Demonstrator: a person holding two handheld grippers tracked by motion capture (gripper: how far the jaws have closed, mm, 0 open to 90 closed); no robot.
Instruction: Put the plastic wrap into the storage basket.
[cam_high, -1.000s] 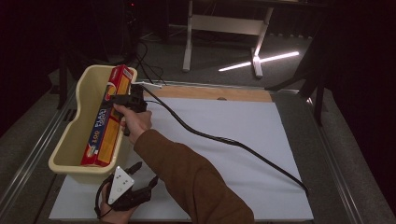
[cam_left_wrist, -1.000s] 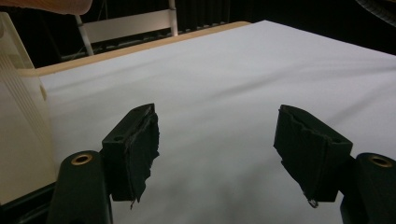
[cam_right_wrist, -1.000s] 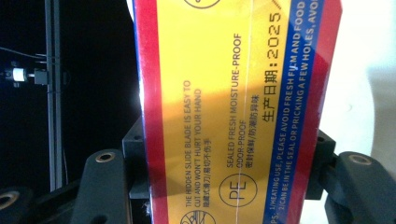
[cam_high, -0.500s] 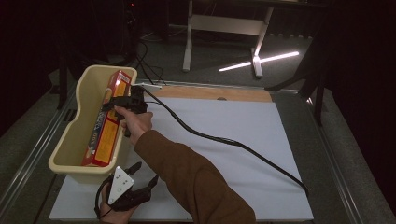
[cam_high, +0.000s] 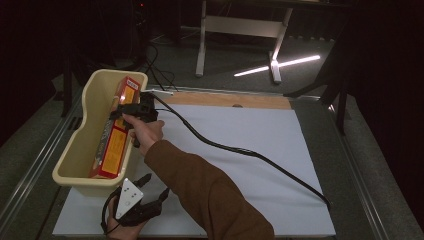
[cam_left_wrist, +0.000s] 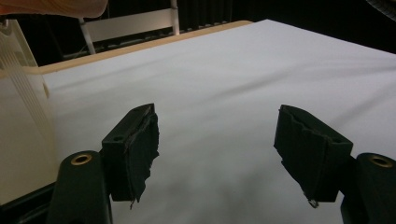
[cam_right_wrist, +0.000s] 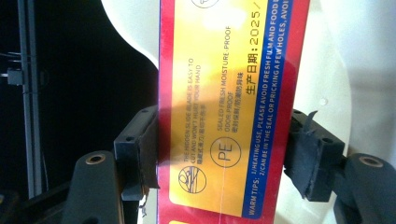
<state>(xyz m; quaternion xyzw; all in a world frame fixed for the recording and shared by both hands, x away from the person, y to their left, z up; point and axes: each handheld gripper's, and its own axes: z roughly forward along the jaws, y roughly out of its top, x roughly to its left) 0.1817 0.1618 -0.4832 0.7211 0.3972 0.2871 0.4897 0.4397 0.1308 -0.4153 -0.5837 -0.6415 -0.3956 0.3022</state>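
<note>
1. Worktop (cam_high: 280, 150): covered by a white sheet, bare across the middle and right side, crossed only by the right claw's black cable (cam_high: 240, 149) trailing toward the near right corner.
2. Cream plastic bin (cam_high: 75, 160): parked along the left edge of the worktop, long axis running from near to far, so a long carton fits lengthwise.
3. Red-and-yellow film box (cam_high: 114, 135): inside the bin, lying lengthwise against its right wall, far end tilted up toward the far rim; printed face turned up, "PE" and heating tips legible in the right claw view (cam_right_wrist: 229, 116).
4. Right claw (cam_high: 131, 111): reached over the bin's far right rim, both pads pressed against the box's 2 long sides (cam_right_wrist: 219, 154); gripping across the narrow width probably gives the firmest hold on so long a carton. Lifting out or setting down: cannot tell.
5. Left claw (cam_high: 152, 187): resting at the near left edge just beside the bin's near end, pads spread wide with nothing between them (cam_left_wrist: 215, 154), apparently kept out of the way.
</note>
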